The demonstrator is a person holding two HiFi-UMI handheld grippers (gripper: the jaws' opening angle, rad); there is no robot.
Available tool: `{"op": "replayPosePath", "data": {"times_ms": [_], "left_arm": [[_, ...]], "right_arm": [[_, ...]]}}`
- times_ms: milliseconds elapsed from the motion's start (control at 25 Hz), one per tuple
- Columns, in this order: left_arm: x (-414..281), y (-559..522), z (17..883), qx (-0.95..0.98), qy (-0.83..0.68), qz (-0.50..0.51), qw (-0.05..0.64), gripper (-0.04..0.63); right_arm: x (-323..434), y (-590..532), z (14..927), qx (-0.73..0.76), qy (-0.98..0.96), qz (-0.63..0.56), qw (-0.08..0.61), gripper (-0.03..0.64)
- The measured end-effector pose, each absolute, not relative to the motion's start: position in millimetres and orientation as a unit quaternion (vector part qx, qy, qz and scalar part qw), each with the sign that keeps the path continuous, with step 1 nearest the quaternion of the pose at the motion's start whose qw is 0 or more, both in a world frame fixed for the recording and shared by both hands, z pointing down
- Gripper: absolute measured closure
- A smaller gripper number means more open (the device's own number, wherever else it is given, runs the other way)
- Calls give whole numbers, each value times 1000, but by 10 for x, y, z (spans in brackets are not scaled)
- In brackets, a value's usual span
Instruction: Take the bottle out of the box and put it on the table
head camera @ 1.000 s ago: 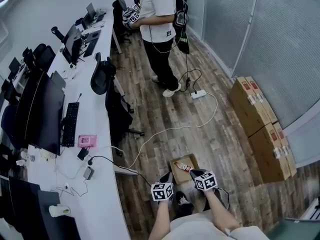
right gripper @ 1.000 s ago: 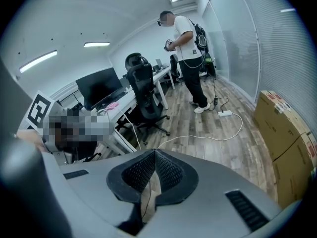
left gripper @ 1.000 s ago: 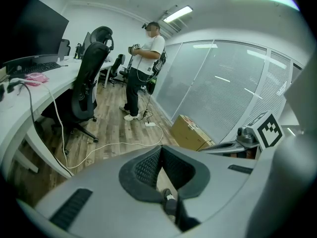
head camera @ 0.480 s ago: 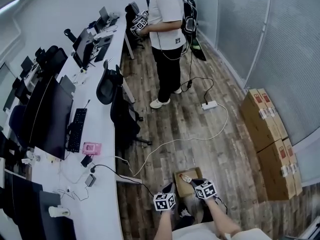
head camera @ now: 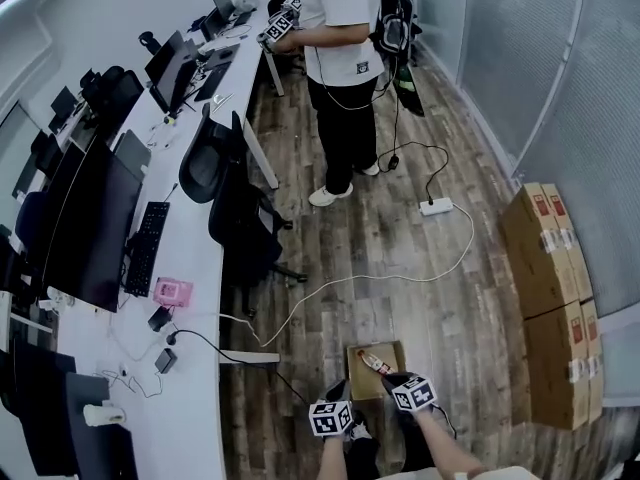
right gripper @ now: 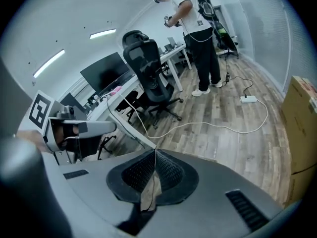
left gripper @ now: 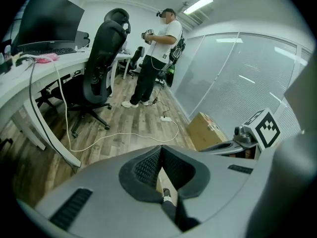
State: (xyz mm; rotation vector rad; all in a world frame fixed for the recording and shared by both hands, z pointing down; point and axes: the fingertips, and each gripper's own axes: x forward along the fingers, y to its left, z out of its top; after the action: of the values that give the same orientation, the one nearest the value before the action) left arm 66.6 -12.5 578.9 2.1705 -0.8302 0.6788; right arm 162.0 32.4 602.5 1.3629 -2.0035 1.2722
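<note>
Left gripper (left gripper: pixel 159 149): my jaws are closed tip to tip, with nothing gripped between them.
Right gripper (right gripper: pixel 155 151): my jaws are pressed together here too, and they are empty.
Both grippers: I hold them low in front of me, side by side, tilted down toward the floor.
Box (head camera: pixel 360 380): small, open, on the wood floor just ahead of my grippers. My right gripper overlaps its near corner in the head view, but I cannot tell whether it touches.
Bottle (head camera: pixel 376 361): lying on its side inside the box, with a red label. I hold none of it.
Table (head camera: pixel 200 248): long and white, on my left, carrying monitors and a keyboard.
Chair (head camera: pixel 235 213): black, beside the table.
Cable (head camera: pixel 400 276): white, running across the floor to a power strip (head camera: pixel 436 207).
Cartons (head camera: pixel 548 268): stacked by the right wall.
Person (head camera: pixel 345 58): standing at the far end.
</note>
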Motion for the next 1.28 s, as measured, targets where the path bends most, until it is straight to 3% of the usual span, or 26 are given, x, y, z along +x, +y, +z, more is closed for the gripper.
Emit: {"op": "replayPosePath", "data": {"times_ms": [960,1280], "left_arm": [[631,-221,8481,813,-321,305,379,581],[778,-170,9381,841,-262,328,342,581]], "right_arm": [[1694,24,9007,481,-678,471,295,575],[1771,-2,10085,480,-681,447,326,574]]}}
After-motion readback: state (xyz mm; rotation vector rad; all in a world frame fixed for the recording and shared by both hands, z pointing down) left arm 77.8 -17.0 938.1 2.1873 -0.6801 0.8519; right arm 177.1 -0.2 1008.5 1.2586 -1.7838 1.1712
